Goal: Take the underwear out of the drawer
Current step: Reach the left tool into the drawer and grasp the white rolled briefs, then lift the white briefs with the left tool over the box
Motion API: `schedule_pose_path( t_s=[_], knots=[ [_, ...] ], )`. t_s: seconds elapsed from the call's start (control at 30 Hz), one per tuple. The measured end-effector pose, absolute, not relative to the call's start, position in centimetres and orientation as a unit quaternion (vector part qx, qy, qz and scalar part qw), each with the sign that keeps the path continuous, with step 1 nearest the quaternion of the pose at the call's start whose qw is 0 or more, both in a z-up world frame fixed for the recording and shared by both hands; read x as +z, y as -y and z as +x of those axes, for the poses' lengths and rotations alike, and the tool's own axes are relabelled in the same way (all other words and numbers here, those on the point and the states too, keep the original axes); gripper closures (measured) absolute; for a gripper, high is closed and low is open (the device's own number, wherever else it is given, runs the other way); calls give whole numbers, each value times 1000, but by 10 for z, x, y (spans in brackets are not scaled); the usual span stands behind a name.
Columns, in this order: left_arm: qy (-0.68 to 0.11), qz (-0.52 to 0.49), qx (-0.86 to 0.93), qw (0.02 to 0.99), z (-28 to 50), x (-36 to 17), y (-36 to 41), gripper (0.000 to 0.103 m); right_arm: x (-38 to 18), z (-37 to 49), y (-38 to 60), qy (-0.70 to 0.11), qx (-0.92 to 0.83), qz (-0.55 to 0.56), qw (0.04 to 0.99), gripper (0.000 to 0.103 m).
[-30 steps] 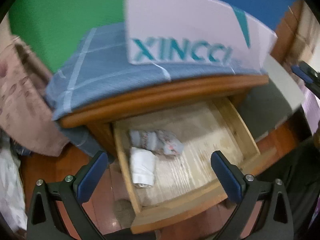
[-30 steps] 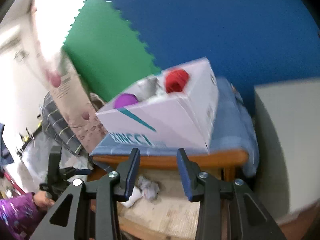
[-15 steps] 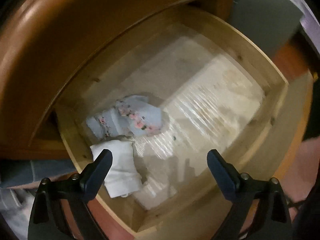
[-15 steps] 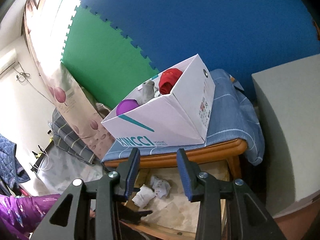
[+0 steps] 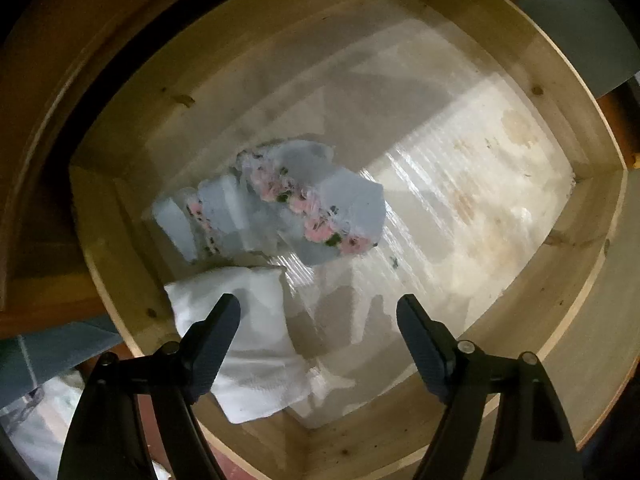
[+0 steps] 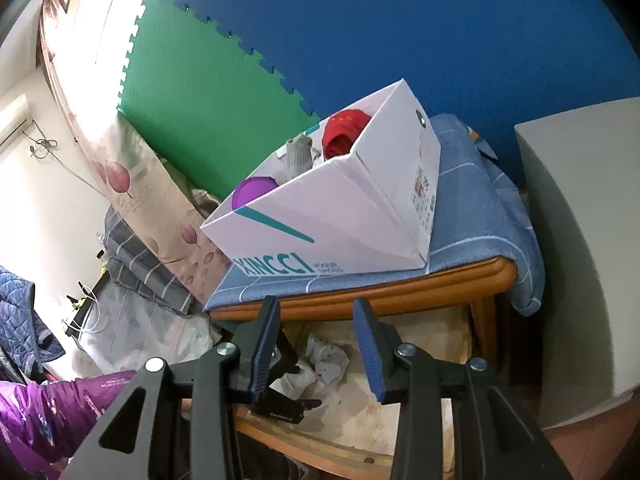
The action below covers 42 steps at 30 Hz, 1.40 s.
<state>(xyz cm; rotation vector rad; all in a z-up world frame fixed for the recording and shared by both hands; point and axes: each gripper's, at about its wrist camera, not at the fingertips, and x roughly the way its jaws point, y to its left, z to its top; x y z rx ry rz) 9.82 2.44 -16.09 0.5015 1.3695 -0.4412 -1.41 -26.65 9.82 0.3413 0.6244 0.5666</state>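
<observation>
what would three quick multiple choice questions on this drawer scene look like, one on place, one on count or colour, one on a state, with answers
1. Where does the white folded garment lie in the drawer?
A. in a corner, next to the floral garment
B. alone in the middle
C. draped over the front rim

2. How many garments lie in the drawer?
A. one
B. two
C. four

3. What is between the fingers of the left gripper?
A. the floral garment, clamped
B. the rim of the white box
C. nothing gripped

Answers:
1. A: it sits against the drawer's corner walls, its edge beside the pale blue floral garment.
2. B: only the white one and the floral one show on the drawer floor.
3. C: the jaws are closing, but one finger only overlaps the white garment in view, and the gap shows bare drawer floor.
</observation>
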Motion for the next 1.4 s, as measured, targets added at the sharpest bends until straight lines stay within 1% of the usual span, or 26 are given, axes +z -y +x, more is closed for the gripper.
schedule_pose_path(
  t_s=[0.1,0.23,0.33,0.47,0.63,0.67,0.73,0.77,0.8,0.83,0.87,0.9,1.0,1.17,1.23,1.27,1.37,1.4],
  knots=[
    [-618,252,-202,716,96,-165,-21,26,96,-13,265,-306,275,166,896,64],
    [-629,259,-202,705,99,-172,-16,26,92,-12,264,-315,275,172,892,64],
    [-636,248,-205,701,109,-174,-20,24,90,-11,265,-319,275,178,889,64],
    [-642,261,-209,690,112,-183,-13,18,86,-8,262,-329,275,181,885,64],
    [-635,280,-212,688,109,-190,-14,20,85,-7,258,-333,280,174,883,64],
    [-634,279,-213,689,108,-189,-14,22,85,-6,257,-335,281,173,882,64],
    [-630,276,-207,696,108,-187,-17,31,83,-6,256,-339,283,172,880,64],
    [-627,276,-203,699,108,-183,-19,42,83,-6,255,-340,284,172,880,64],
    [-624,276,-196,704,108,-181,-23,56,83,-7,255,-340,284,171,880,64],
    [-622,275,-190,708,110,-179,-27,63,83,-7,254,-340,284,170,880,64],
    [-618,276,-188,712,110,-177,-30,77,83,-7,254,-340,285,170,880,64],
    [-615,284,-184,712,110,-177,-32,82,83,-7,254,-340,285,169,880,64],
    [-615,274,-186,716,109,-177,-36,84,83,-7,254,-340,286,170,880,64],
    [-600,302,-209,710,87,-174,-19,88,82,-7,255,-339,283,173,880,64],
    [-590,305,-224,713,76,-168,-12,93,82,-7,257,-337,281,179,880,64],
    [-585,303,-231,716,71,-163,-9,98,82,-7,258,-337,281,182,880,64],
    [-569,271,-241,738,68,-140,-9,98,82,-7,261,-337,283,192,877,64],
    [-563,267,-243,744,67,-132,-11,98,81,-6,262,-337,283,193,877,63]
  ],
)
